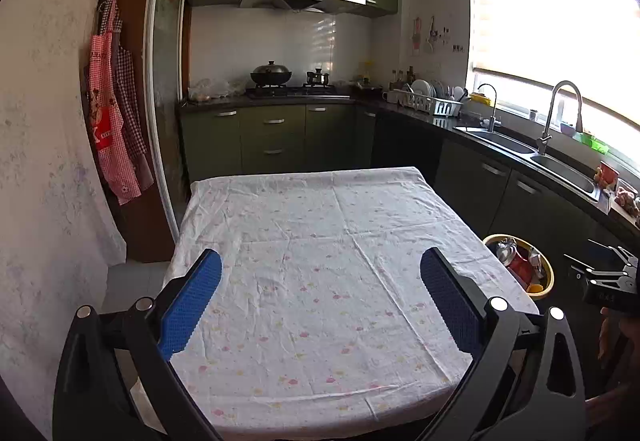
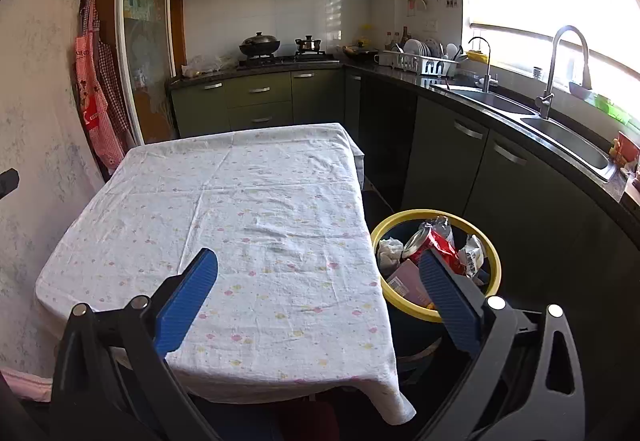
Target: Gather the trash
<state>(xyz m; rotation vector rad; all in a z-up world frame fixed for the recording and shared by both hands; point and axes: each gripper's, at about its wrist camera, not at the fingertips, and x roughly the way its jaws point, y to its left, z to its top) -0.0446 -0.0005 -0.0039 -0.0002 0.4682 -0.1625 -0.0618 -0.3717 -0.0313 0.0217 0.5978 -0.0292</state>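
A yellow-rimmed bin [image 2: 496, 273] stands on the floor right of the table. Inside lie a red can [image 2: 426, 241], crumpled wrappers [image 2: 472, 255], white tissue [image 2: 390, 247] and a pink card [image 2: 408, 275]. The same bin [image 1: 550, 281] shows at the table's right edge in the left wrist view. My right gripper [image 2: 318, 263] is open, empty, over the table's right edge, its right finger in front of the bin. My left gripper [image 1: 320, 265] is open and empty above the table [image 1: 312, 241], which carries only a white flowered cloth. The right gripper's body [image 1: 608, 281] appears at far right.
Dark counter with a double sink [image 2: 560, 129] and taps runs along the right. A stove with a wok [image 1: 271, 75] and a dish rack [image 1: 424, 101] stand at the back. Aprons [image 1: 112, 121] hang on the left wall. A narrow floor gap separates table and cabinets.
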